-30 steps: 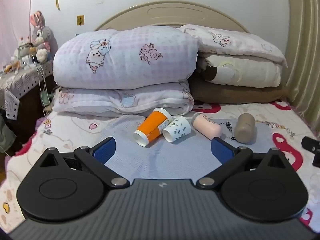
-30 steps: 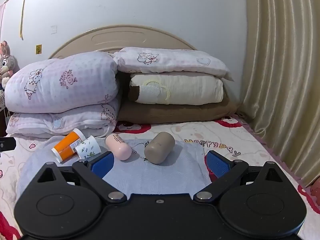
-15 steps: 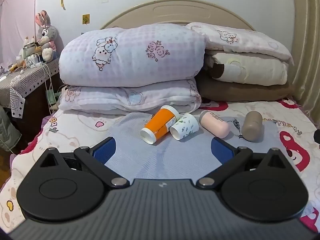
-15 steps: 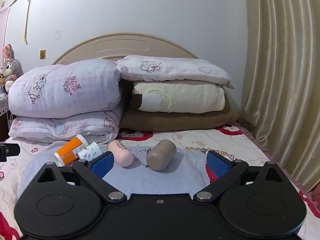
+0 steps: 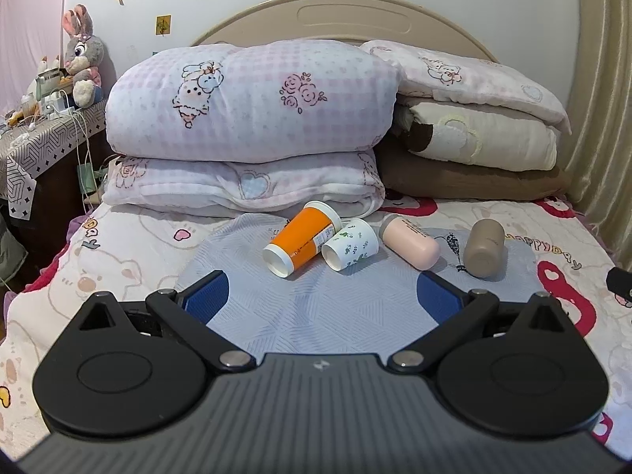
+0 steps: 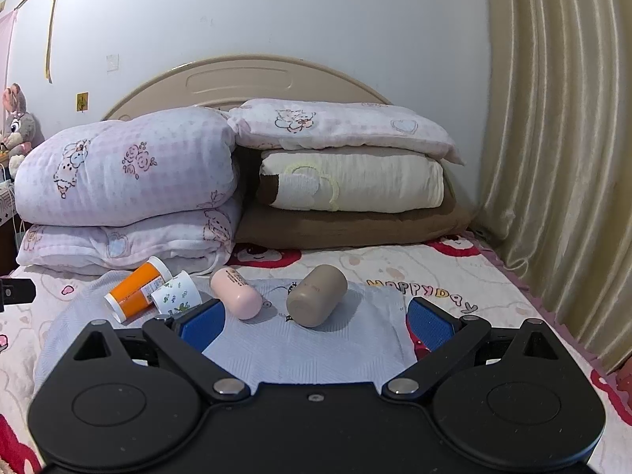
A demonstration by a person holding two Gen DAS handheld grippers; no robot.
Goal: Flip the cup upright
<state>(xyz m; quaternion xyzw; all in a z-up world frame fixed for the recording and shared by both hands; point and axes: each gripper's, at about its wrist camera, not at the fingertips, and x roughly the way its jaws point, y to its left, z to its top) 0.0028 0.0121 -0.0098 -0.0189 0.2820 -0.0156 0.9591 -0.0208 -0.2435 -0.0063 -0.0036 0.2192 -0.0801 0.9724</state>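
Several cups lie on their sides on a light blue mat point(image 5: 316, 308) on the bed: an orange cup point(image 5: 302, 239), a white leaf-print paper cup point(image 5: 349, 244), a pink cup point(image 5: 410, 241) and a taupe cup point(image 5: 484, 249). All show in the right wrist view too: the orange cup point(image 6: 136, 290), the paper cup point(image 6: 175, 296), the pink cup point(image 6: 236, 293), the taupe cup point(image 6: 316, 301). My left gripper point(image 5: 322, 296) is open and empty, short of the orange and paper cups. My right gripper point(image 6: 316, 322) is open and empty, just short of the taupe cup.
Stacked quilts and pillows point(image 5: 252, 130) fill the head of the bed behind the cups. A curtain point(image 6: 553, 158) hangs on the right. A side table point(image 5: 35, 134) with a plush rabbit point(image 5: 83, 55) and cables stands at the left. The patterned sheet point(image 5: 118, 252) surrounds the mat.
Both grippers have drawn back and tilted up a little, so the cups sit lower and farther in both views. The cups have not moved. Both grippers stay open.
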